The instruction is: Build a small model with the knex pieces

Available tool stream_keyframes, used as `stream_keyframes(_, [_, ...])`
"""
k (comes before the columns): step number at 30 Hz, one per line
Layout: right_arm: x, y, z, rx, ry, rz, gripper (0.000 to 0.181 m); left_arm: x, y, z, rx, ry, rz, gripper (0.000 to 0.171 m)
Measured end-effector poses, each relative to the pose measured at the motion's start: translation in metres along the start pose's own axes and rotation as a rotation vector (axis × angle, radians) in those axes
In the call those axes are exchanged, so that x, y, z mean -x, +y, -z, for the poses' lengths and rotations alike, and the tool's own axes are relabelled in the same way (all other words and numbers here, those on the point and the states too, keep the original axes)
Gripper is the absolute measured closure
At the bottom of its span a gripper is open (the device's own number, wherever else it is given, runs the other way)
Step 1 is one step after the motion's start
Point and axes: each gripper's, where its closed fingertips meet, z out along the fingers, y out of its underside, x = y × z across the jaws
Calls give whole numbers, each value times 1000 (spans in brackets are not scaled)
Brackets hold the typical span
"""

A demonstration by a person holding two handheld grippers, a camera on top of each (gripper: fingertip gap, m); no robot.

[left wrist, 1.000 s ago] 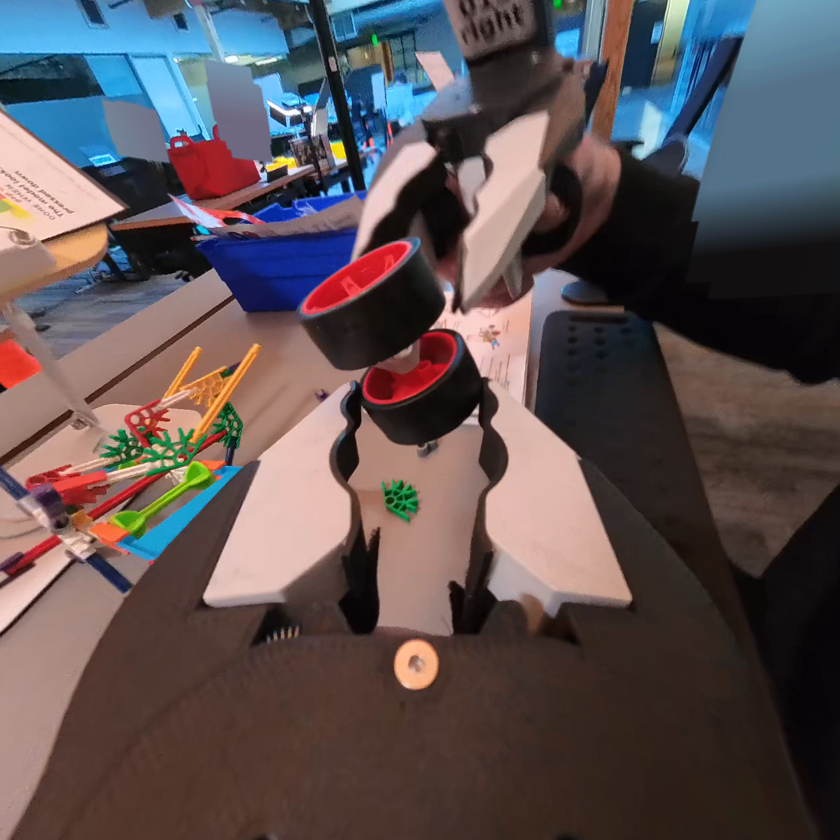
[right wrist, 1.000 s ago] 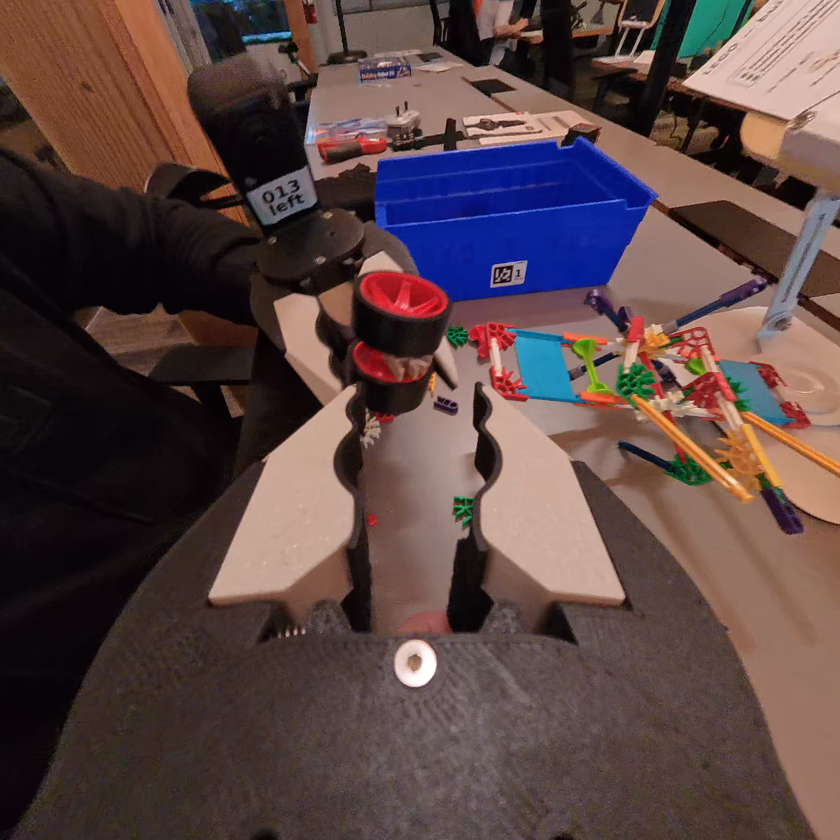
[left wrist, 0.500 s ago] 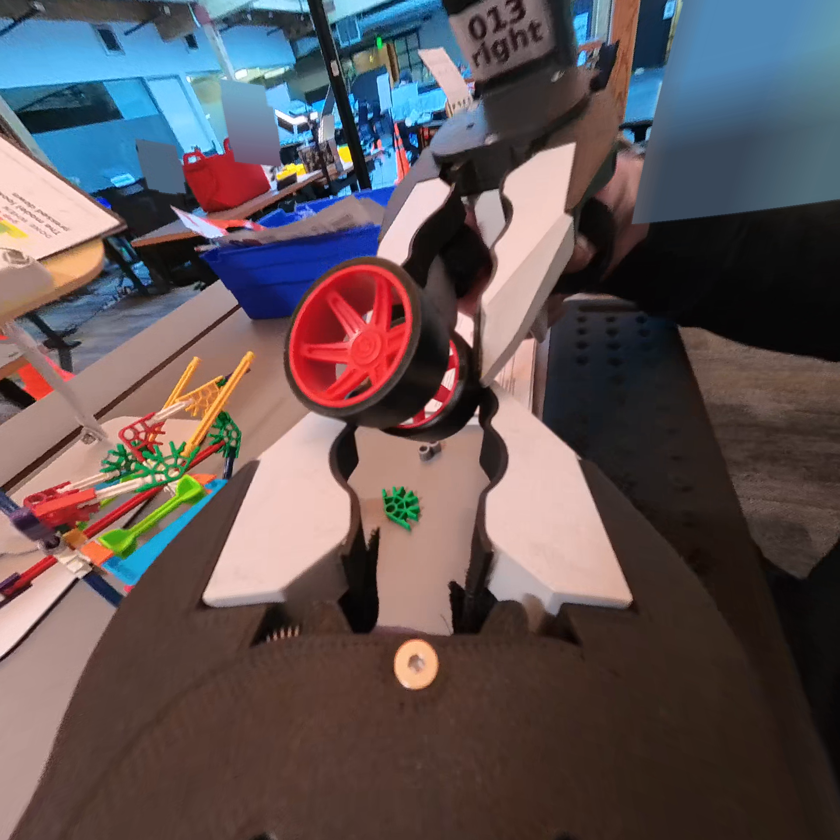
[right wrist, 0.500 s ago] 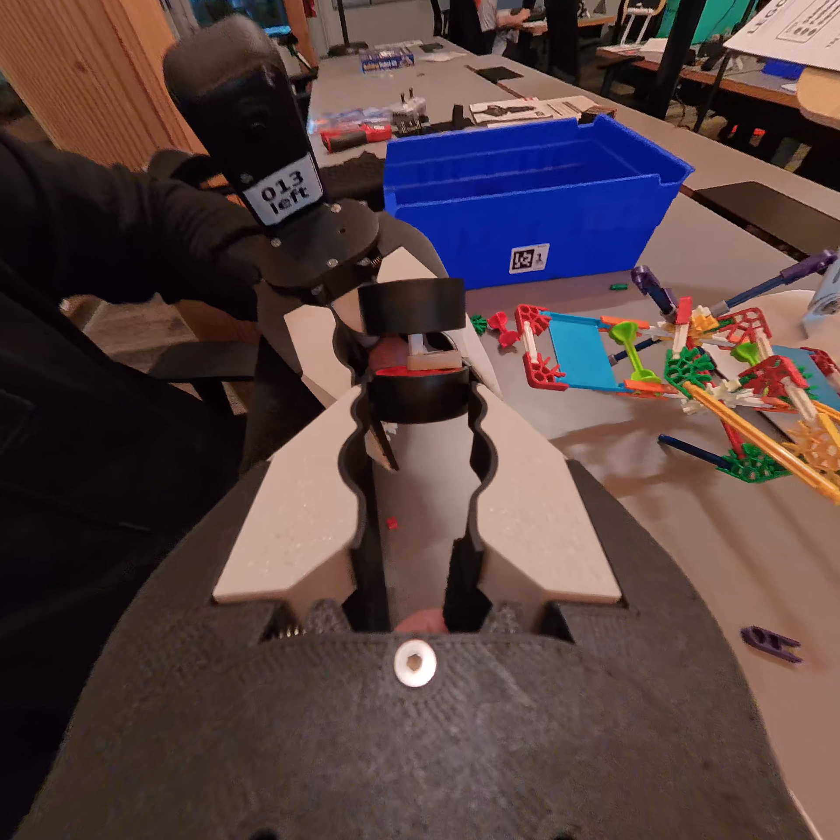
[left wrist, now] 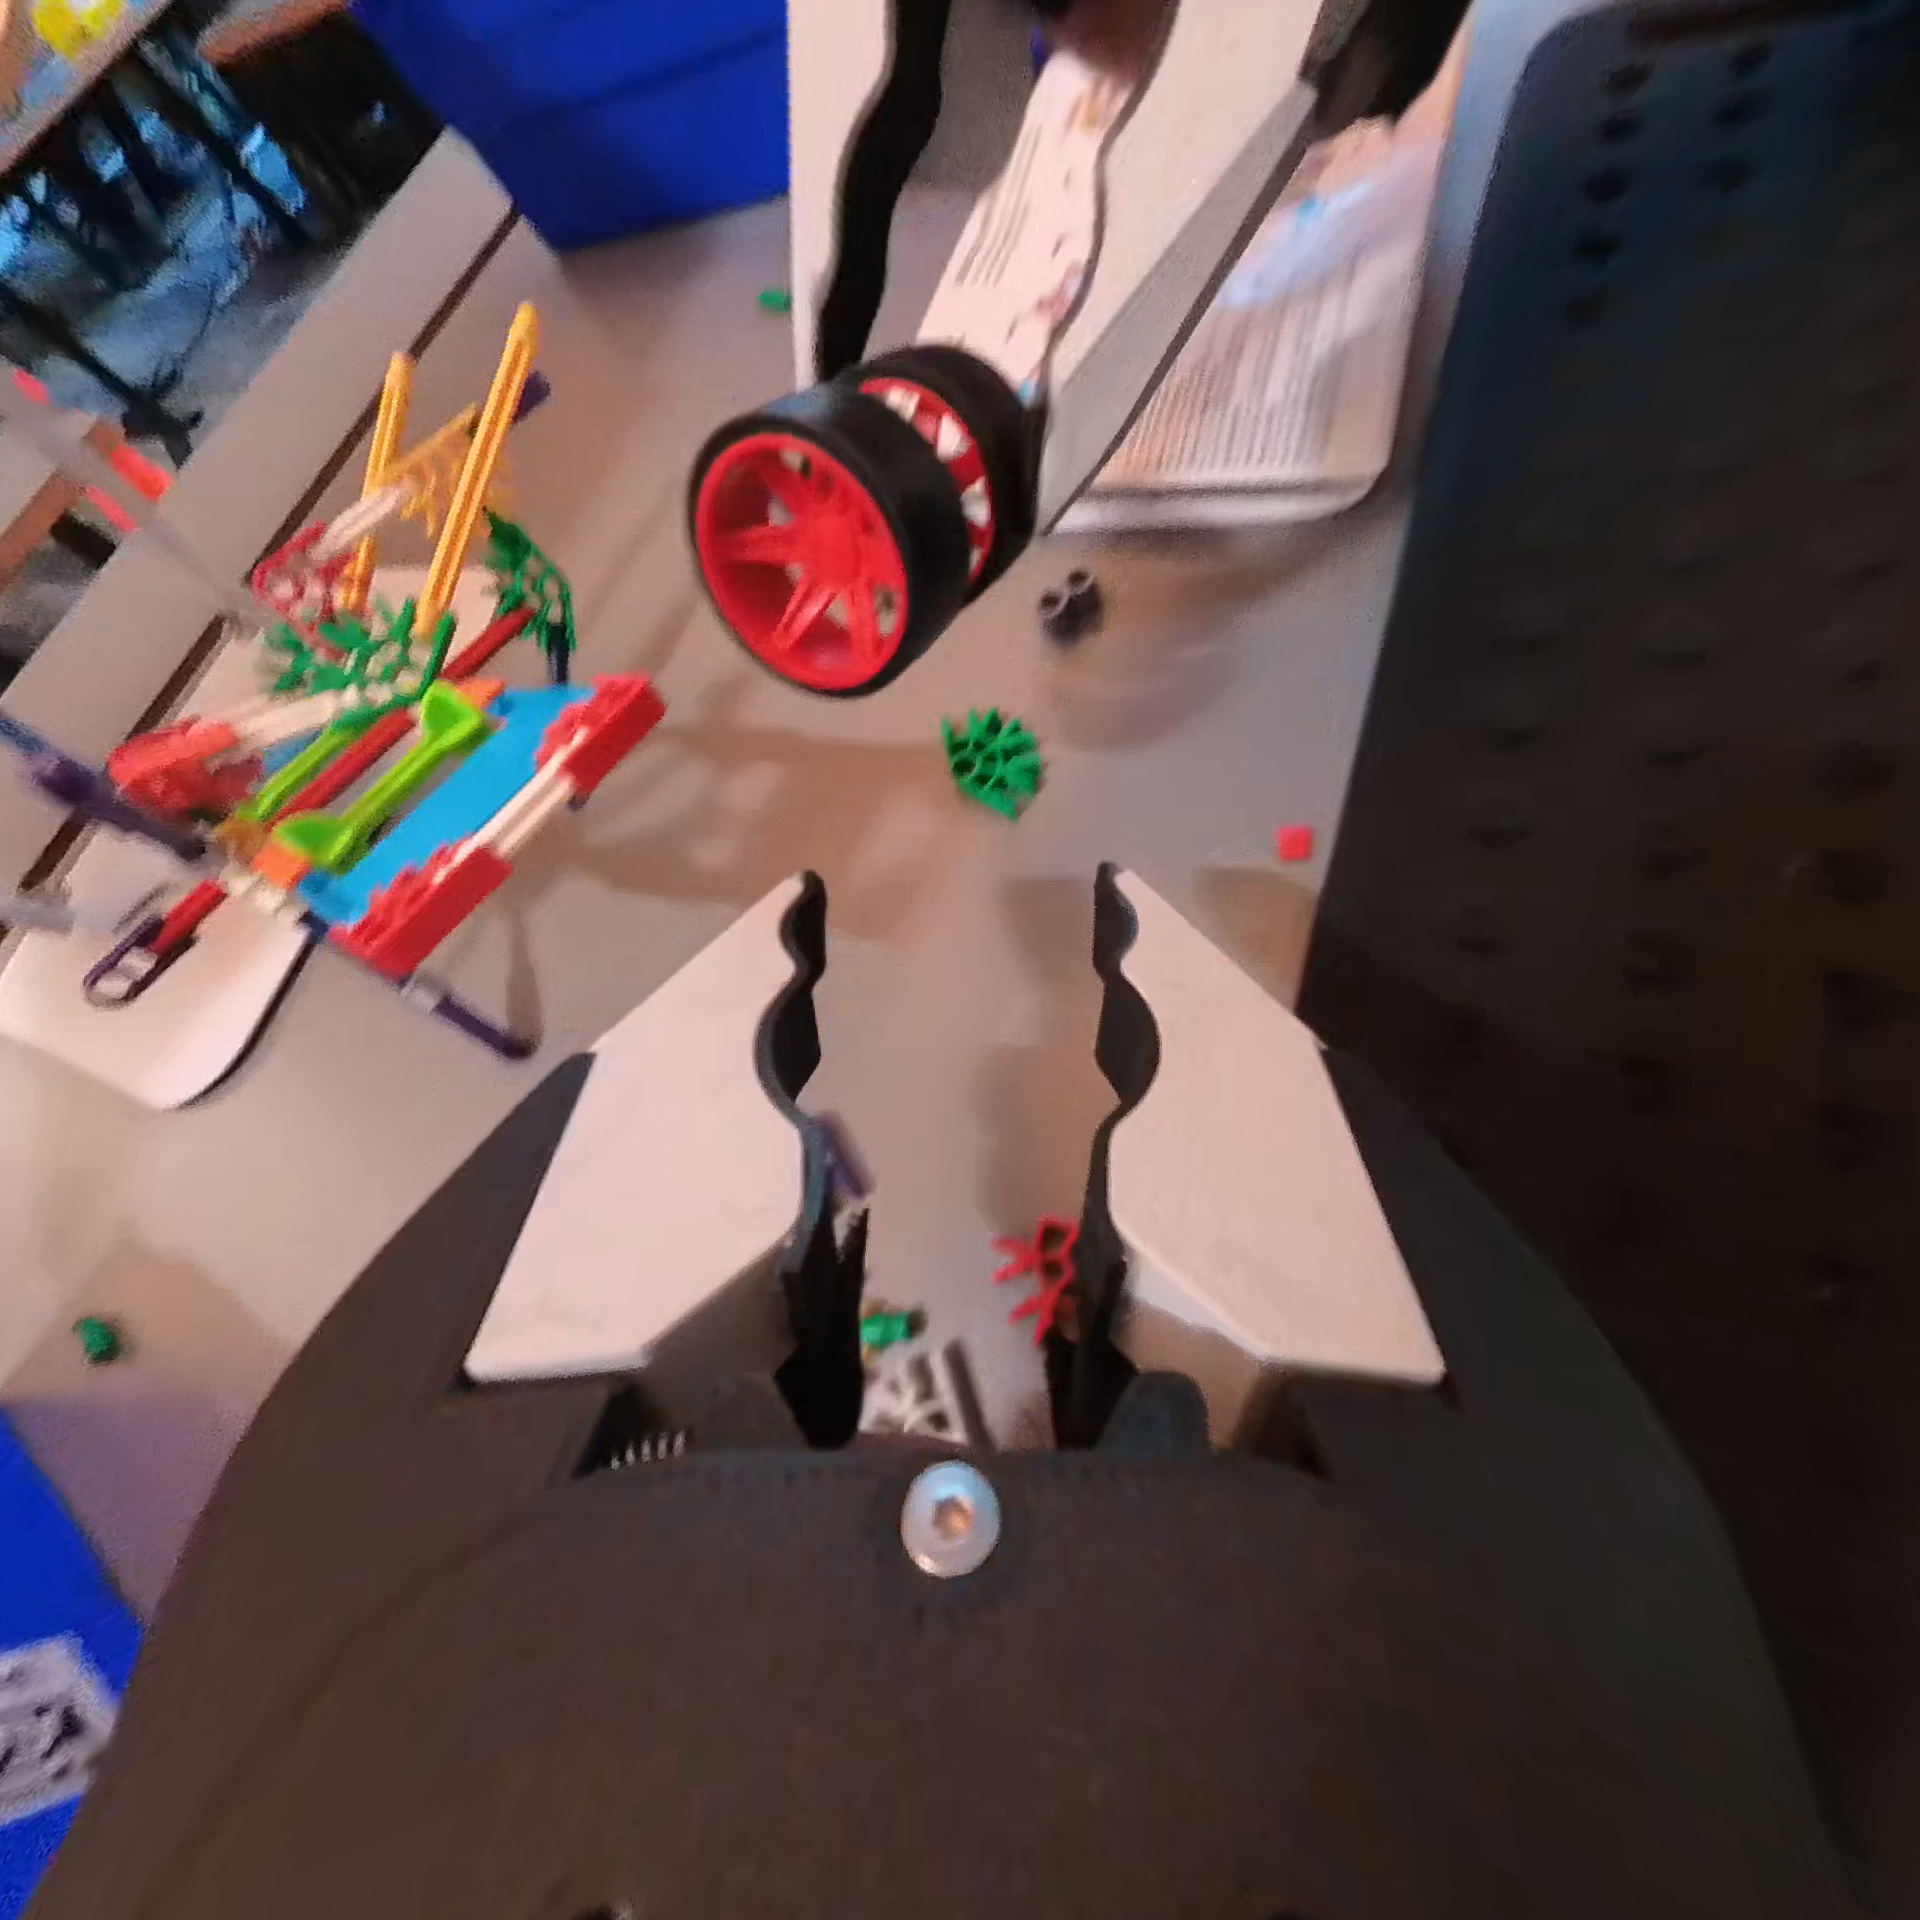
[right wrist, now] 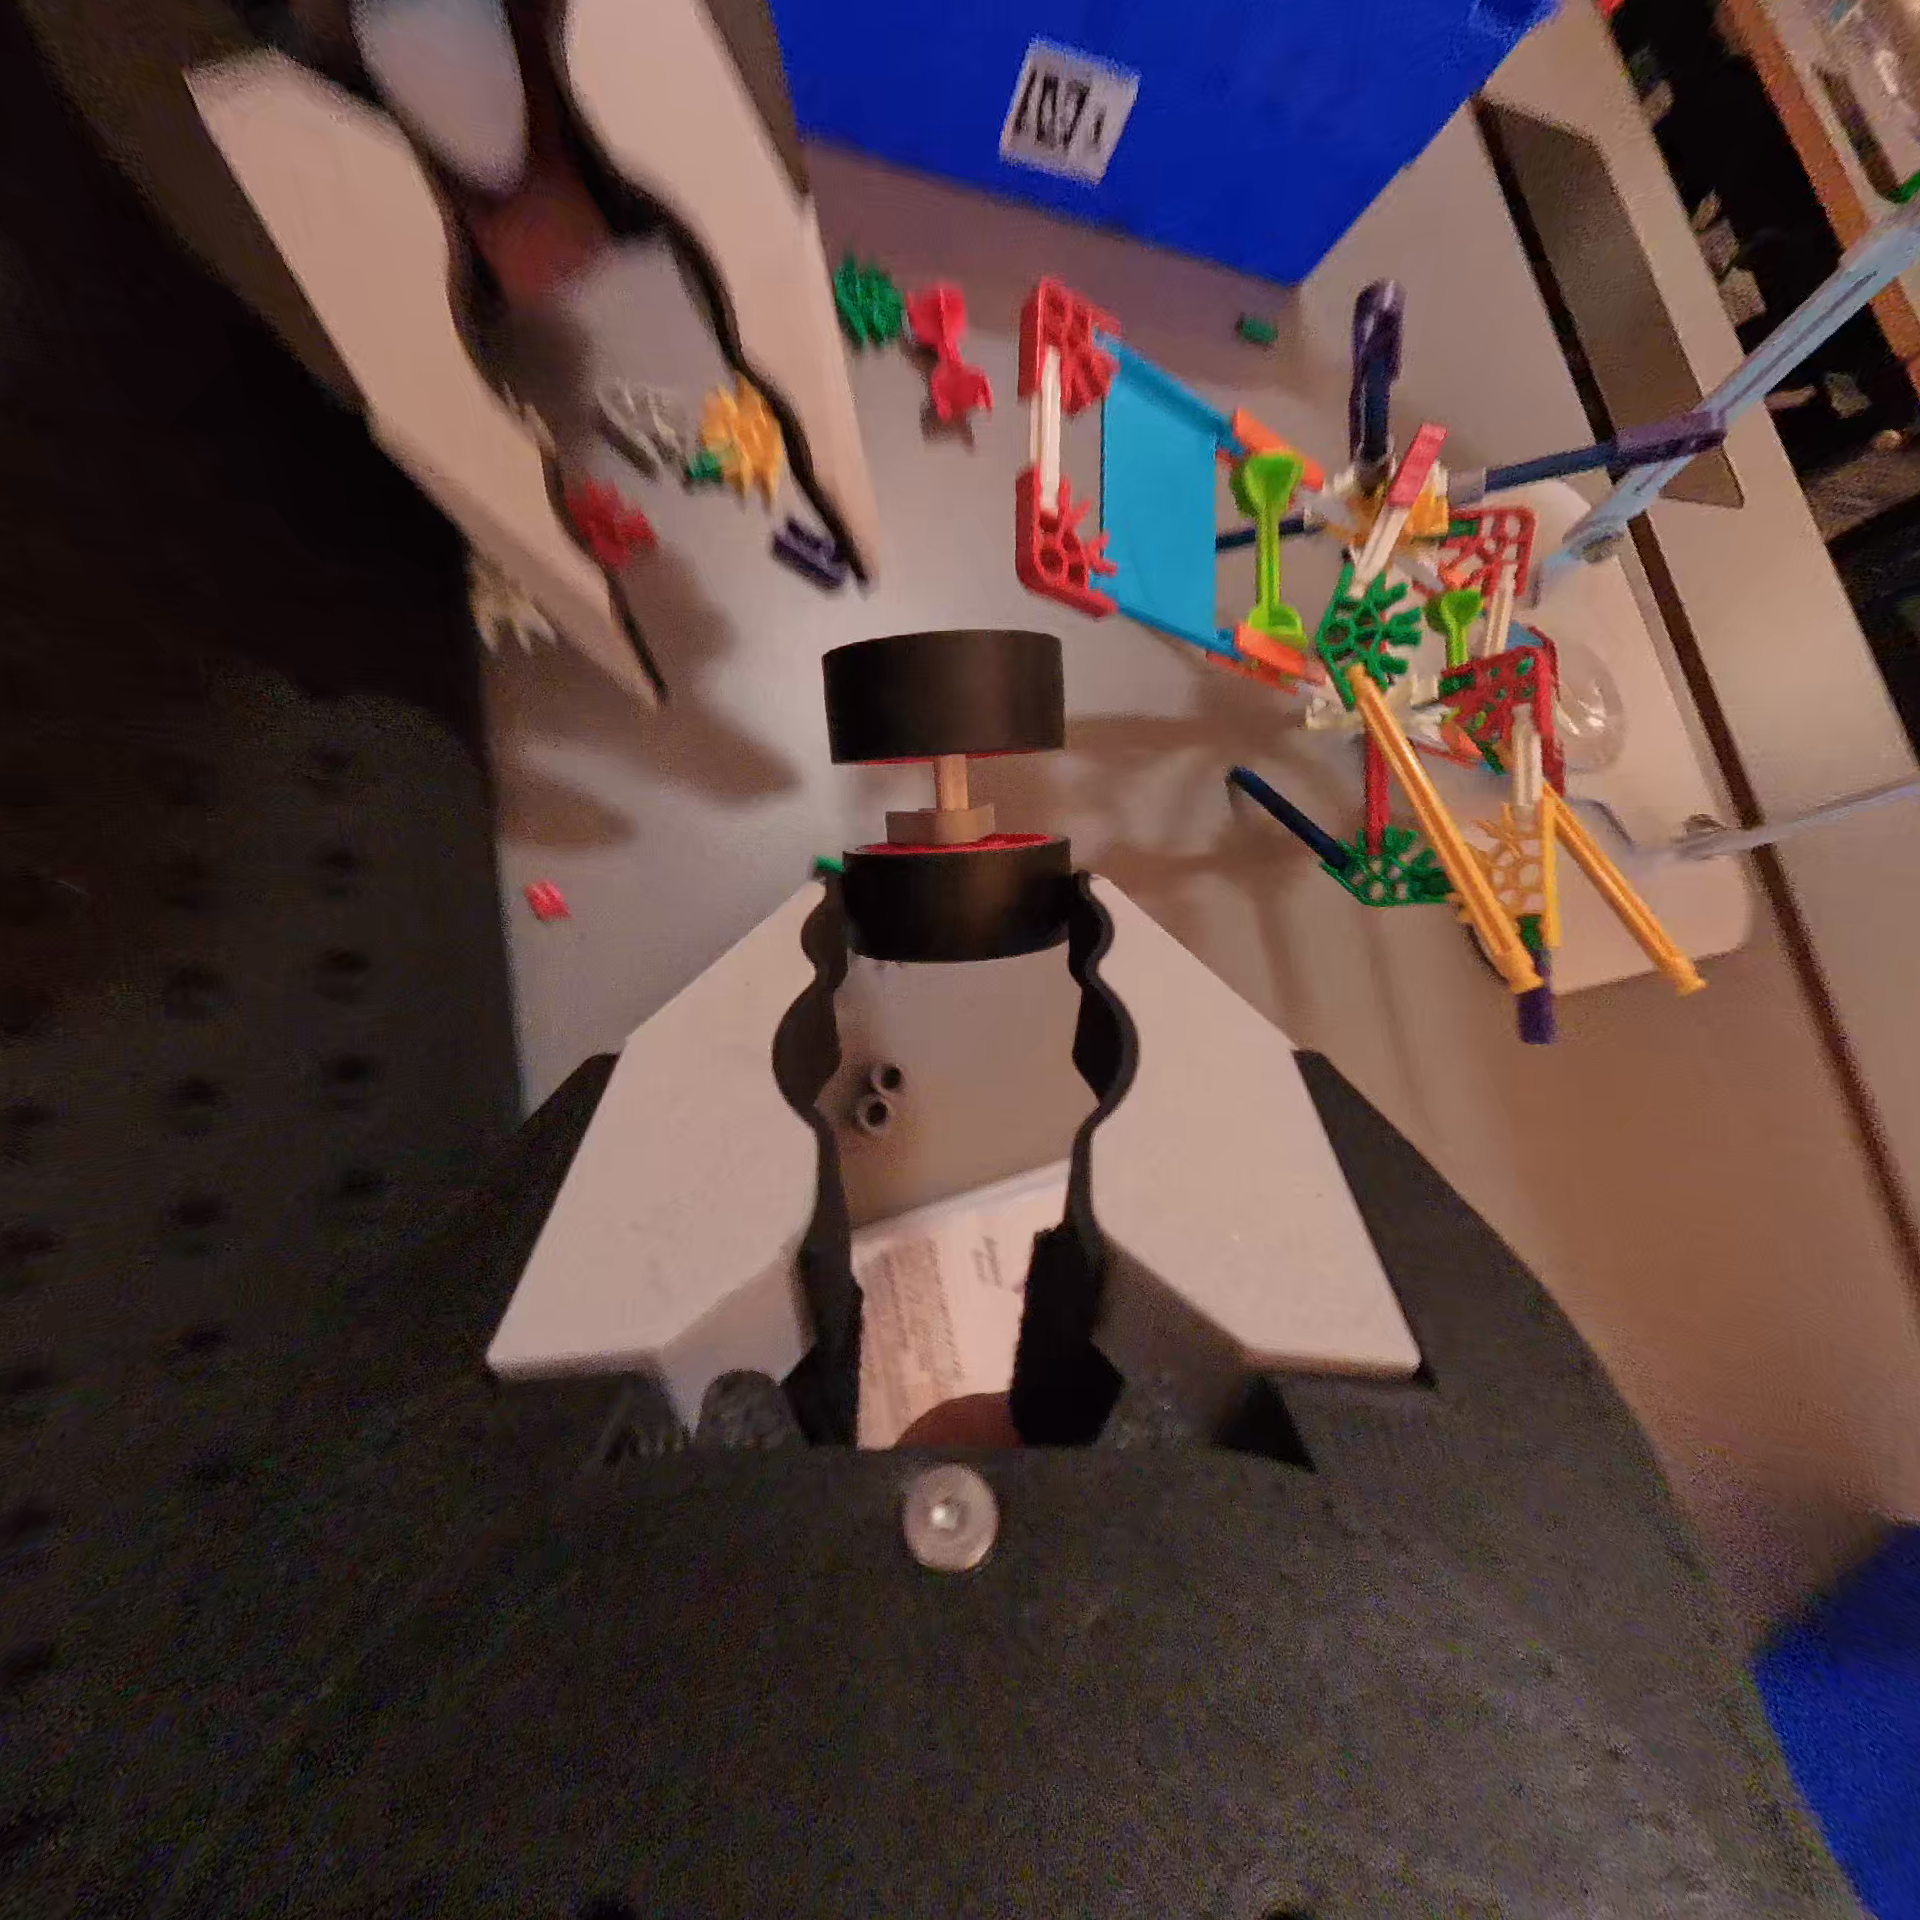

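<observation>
1. The left gripper (left wrist: 954,894), earlier clamped on a wheel, now hangs apart and empty.
2. The right gripper (right wrist: 956,914) clamps the wheel pair (right wrist: 951,800) at 12 o'clock.
3. Only the right view shows the tan axle (right wrist: 948,795).

Between our left claw (left wrist: 956,894) tips we see bare desk (left wrist: 914,997), with a green connector (left wrist: 990,758) just ahead. The rod-and-connector model (left wrist: 395,748) crowds the left side, a blue bin (right wrist: 1247,135) blocks beyond, and the wheel pair (right wrist: 951,800) fills our right claw (right wrist: 956,914).
</observation>
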Motion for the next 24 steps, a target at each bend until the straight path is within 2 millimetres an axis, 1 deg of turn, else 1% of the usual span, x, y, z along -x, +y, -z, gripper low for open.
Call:
stream_keyframes(2, [-9,13,-7,104,36,82,141,18,13,8,49,-60,42,123])
stream_keyframes(4, [-19,19,-14,144,46,113,141,43,23,16,75,-151,100,123])
stream_keyframes(5, [-24,20,-17,150,49,127,141,55,28,17,89,-193,130,119])
stream_keyframes(6, [-28,20,-20,149,49,160,141,62,36,16,117,-207,172,114])
stream_keyframes(8, [-36,27,-27,179,61,214,141,67,45,8,146,-187,264,103])
stream_keyframes(10, [-48,37,-37,233,103,226,141,69,49,-2,152,-167,320,101])
stream_keyframes(11, [-51,42,-41,245,113,231,141,70,51,-7,160,-161,338,97])
stream_keyframes(13, [-52,48,-49,247,103,206,140,78,56,-14,183,-184,370,97])
stream_keyframes(14, [-52,47,-51,225,98,194,140,82,57,-17,192,-190,385,97])
stream_keyframes(18, [-52,46,-51,167,75,159,140,112,59,-22,191,-281,444,101])
stream_keyframes(21, [-52,47,-50,152,74,163,140,138,65,-29,216,-359,423,104])
stream_keyframes(24, [-50,47,-50,143,82,183,141,150,61,-35,214,-376,400,106])
